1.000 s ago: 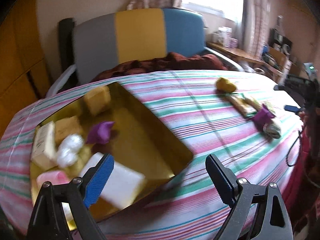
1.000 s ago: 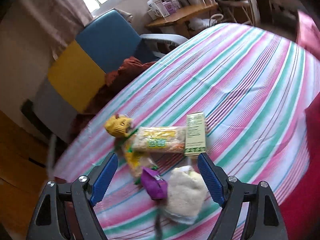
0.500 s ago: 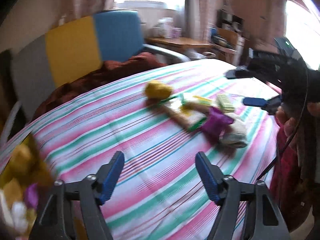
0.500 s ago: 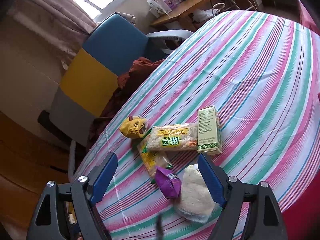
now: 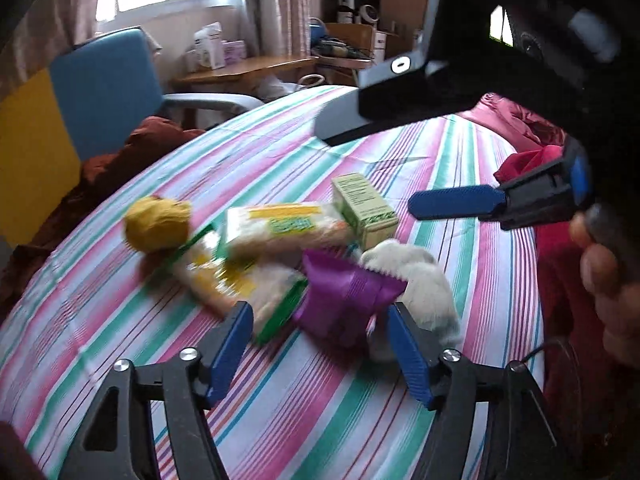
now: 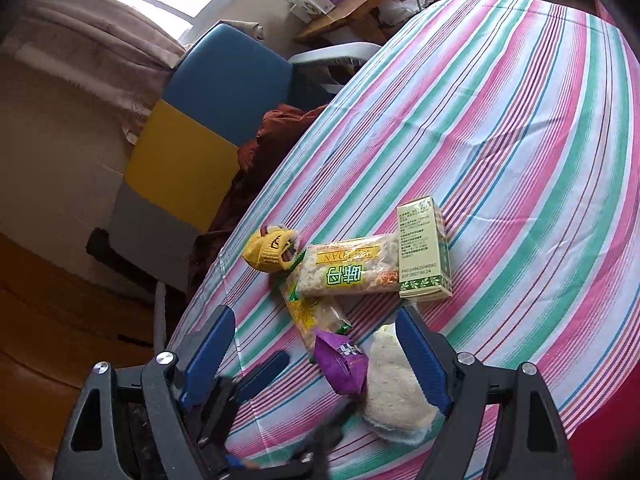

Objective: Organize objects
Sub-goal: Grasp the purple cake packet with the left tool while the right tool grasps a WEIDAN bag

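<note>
A cluster of snacks lies on the striped tablecloth [image 5: 280,400]: a purple packet [image 5: 344,296] [image 6: 342,362], a white fluffy item [image 5: 420,280] [image 6: 394,384], two rice-cracker packs [image 5: 280,228] [image 6: 348,276], a green box [image 5: 362,206] [image 6: 424,252] and a yellow wrapped item [image 5: 156,222] [image 6: 270,250]. My left gripper [image 5: 320,344] is open, its fingers on either side of the purple packet. My right gripper [image 6: 316,356] is open and empty, hovering above the purple packet and white item. It also shows in the left wrist view [image 5: 460,200].
A blue, yellow and grey chair [image 6: 192,140] with a brown cloth [image 6: 272,132] stands behind the table. A wooden desk [image 5: 248,72] with boxes is farther back. A red cloth [image 5: 532,160] lies at the table's right edge.
My left gripper swung right from the gold tray to the snack pile and now straddles the purple packet. My right gripper rose and tilted slightly over the pile.
</note>
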